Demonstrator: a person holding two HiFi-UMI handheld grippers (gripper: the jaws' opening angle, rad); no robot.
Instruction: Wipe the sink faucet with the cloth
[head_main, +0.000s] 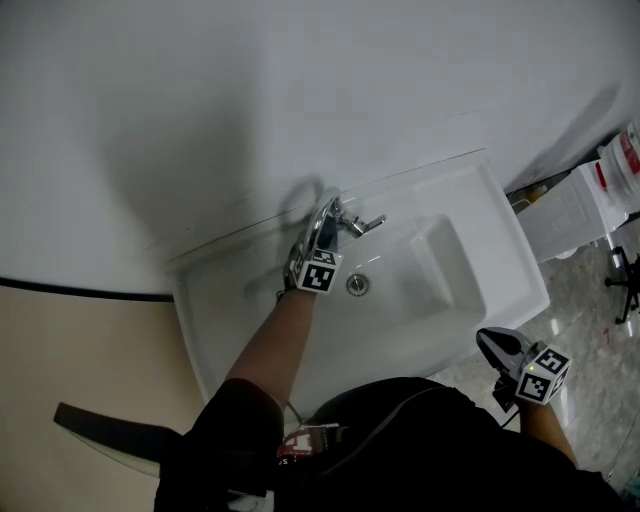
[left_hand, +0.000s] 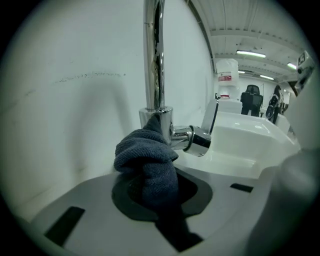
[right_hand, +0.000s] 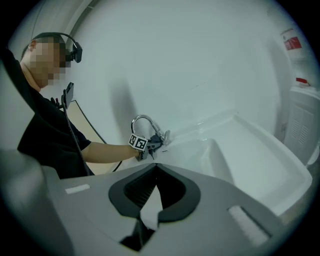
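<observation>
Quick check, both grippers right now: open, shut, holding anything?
Left gripper: fingers closed on the cloth, at the base of the faucet.
Right gripper: fingers closed, nothing between them.

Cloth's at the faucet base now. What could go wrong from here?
The left tool pinches only a bunched fold of the cloth; rubbing round the faucet base could drag it free. The lever handle sticks out right beside the cloth, so a sweep might knock it and start water.
</observation>
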